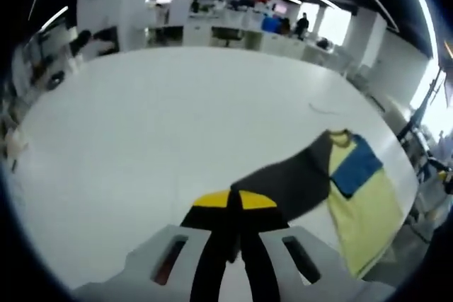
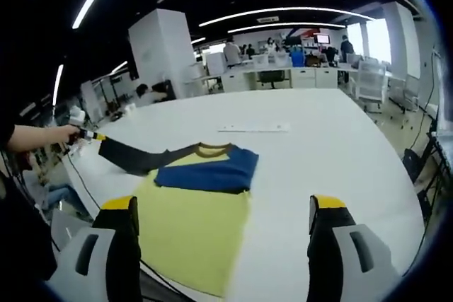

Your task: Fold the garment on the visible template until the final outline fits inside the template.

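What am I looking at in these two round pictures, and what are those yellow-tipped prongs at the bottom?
These come from two fisheye cameras, one riding on each handheld claw that a person carries. The prongs are each claw's own two jaws.

In the left gripper view, the left claw is closed on the dark sleeve of a shirt, pulling it out sideways across a big white table.

In the right gripper view, the right claw is open, holding nothing, above the same shirt: yellow body, one blue sleeve already folded across the chest. Far left there, a hand holds the left claw at the tip of the dark sleeve.

An office lies behind.
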Available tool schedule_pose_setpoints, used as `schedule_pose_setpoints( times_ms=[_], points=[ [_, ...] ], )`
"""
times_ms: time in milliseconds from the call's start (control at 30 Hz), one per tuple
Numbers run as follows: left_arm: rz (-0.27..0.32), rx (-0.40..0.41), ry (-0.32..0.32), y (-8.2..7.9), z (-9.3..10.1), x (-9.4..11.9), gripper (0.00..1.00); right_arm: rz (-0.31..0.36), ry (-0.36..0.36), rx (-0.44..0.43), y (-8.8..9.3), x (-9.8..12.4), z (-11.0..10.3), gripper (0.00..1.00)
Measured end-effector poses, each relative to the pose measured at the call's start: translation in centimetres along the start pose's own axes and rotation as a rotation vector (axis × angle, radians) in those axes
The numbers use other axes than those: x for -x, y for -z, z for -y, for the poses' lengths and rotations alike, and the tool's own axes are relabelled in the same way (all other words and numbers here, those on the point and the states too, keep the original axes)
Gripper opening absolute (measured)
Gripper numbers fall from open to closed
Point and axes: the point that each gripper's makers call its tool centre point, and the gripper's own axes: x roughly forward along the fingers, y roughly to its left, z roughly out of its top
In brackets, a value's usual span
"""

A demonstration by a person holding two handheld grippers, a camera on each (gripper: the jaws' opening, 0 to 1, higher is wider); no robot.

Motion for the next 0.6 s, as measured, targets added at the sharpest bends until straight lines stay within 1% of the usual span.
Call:
schedule_pose_setpoints(
  times_ms=[200,300,400,500,600],
  points=[
    [0.021,0.000,0.014,-1.5,1.6,1.2,0.00,0.009,-0.012,-0.012,0.4,0.6,0.1,1.00],
    [0.027,-0.004,0.012,-2.0,2.1,1.7,0.00,0.013,-0.021,-0.015,0.7,0.8,0.0,1.00],
    [0.038,0.006,0.026,-2.7,3.4,2.3,0.00,0.013,-0.030,-0.016,1.0,1.0,-0.2,1.00],
    [0.049,-0.018,0.037,-3.6,5.0,3.0,0.00,0.019,-0.037,-0.020,1.3,1.3,-0.2,1.00],
    [0.057,-0.028,0.046,-4.0,5.9,3.5,0.00,0.024,-0.038,-0.024,1.4,1.7,-0.2,1.00]
  ],
)
